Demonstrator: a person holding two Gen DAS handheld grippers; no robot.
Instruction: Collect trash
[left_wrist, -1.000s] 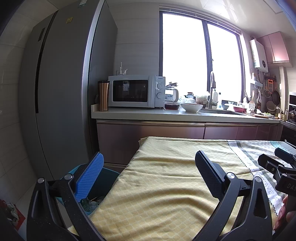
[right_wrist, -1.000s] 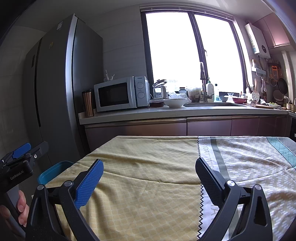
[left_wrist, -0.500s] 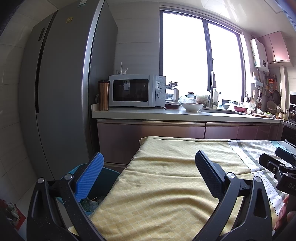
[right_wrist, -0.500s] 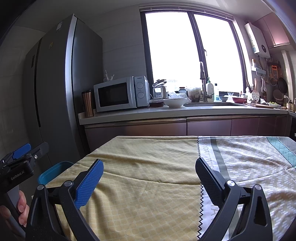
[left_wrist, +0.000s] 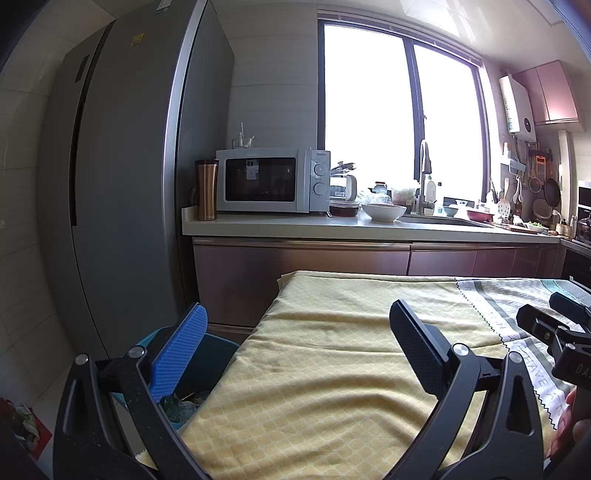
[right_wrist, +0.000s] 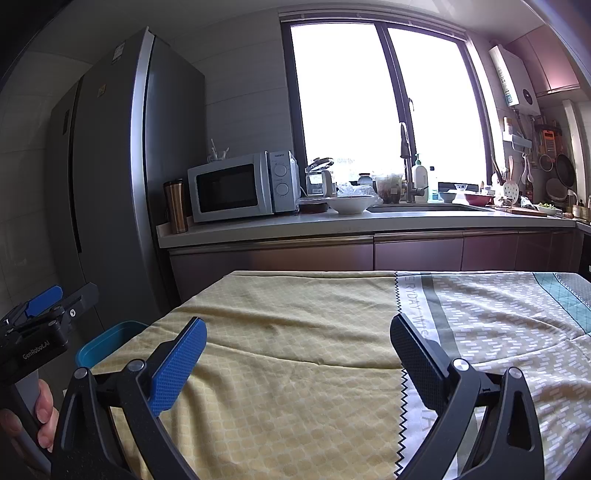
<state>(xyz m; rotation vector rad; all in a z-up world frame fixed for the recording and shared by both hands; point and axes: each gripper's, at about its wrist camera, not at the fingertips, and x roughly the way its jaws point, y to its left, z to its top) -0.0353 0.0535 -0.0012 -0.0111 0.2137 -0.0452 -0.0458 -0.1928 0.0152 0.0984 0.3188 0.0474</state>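
Note:
A blue trash bin stands on the floor at the table's left edge, with crumpled trash inside; its rim also shows in the right wrist view. My left gripper is open and empty, hovering over the table's left corner, its blue finger above the bin. My right gripper is open and empty above the yellow tablecloth. No loose trash shows on the cloth. Each gripper appears in the other's view: the right one, the left one held by a hand.
A tall grey fridge stands left of the bin. Behind the table runs a counter with a microwave, a brown tumbler, a white bowl and a sink. A red-and-green item lies on the floor at far left.

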